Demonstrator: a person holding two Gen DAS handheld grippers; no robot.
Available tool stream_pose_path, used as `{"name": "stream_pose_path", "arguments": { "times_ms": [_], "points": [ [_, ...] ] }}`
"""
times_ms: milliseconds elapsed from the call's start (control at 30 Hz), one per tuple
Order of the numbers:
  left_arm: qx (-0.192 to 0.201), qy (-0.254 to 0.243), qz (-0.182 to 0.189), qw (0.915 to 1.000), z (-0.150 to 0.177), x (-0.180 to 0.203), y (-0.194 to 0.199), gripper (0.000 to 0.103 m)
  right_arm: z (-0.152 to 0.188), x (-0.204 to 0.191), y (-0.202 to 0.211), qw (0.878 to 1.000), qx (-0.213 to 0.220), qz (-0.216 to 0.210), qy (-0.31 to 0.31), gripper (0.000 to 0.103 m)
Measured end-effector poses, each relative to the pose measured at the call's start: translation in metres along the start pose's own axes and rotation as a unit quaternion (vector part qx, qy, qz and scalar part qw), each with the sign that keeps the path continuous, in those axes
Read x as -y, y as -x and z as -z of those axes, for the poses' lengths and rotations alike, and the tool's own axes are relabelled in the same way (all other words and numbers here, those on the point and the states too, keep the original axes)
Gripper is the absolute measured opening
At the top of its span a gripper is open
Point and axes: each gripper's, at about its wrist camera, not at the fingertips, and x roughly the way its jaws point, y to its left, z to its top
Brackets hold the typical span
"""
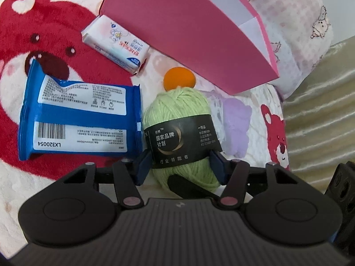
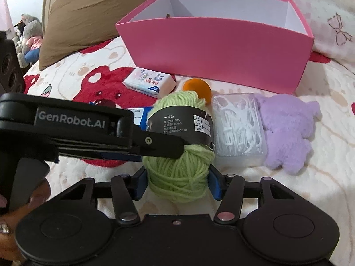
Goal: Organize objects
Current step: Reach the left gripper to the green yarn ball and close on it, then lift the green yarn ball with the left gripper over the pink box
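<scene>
A green yarn ball (image 1: 177, 110) (image 2: 177, 168) with a black paper band lies on a bear-print blanket. My left gripper (image 1: 180, 166) has its blue pads against the ball's two sides. In the right wrist view the left gripper's finger (image 2: 155, 143) reaches in from the left across the ball. My right gripper (image 2: 177, 184) holds the near end of the same ball between its blue pads. Behind stands an open pink box (image 2: 217, 51) (image 1: 188, 28). Around the yarn lie a soap bar (image 1: 115, 42), a blue wipes pack (image 1: 82, 115), an orange ball (image 2: 197, 87), a clear floss-pick box (image 2: 238, 126) and a purple plush (image 2: 288, 128).
A brown pillow (image 2: 88, 17) leans at the back left, with stuffed toys (image 2: 28, 35) beyond it. A pale patterned pillow (image 1: 295, 33) sits right of the box. A hand (image 2: 13, 228) grips the left tool at the lower left. The blanket's edge (image 1: 286, 110) drops off at right.
</scene>
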Motion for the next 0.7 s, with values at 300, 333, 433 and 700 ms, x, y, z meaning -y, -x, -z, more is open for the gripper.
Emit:
{"name": "stream_pose_path", "arguments": {
  "times_ms": [300,333,433,700],
  "points": [
    [0.000,-0.004,0.035,0.9994,-0.003,-0.017,-0.004,0.055,-0.011,-0.010,-0.012,0.999,-0.026,0.012,0.023,0.056],
    [-0.001,-0.013,0.035,0.9993,-0.002,-0.015,-0.004,0.054,-0.010,-0.012,-0.010,0.999,-0.025,0.014,0.026,0.056],
    [0.003,-0.008,0.034,0.9994,0.001,-0.009,0.000,0.052,-0.006,-0.009,-0.008,1.000,-0.016,0.010,0.007,0.055],
    [0.015,-0.052,0.024,0.9982,0.011,0.014,0.024,0.052,0.006,-0.025,0.015,1.000,0.024,0.009,-0.006,0.055]
  ]
}}
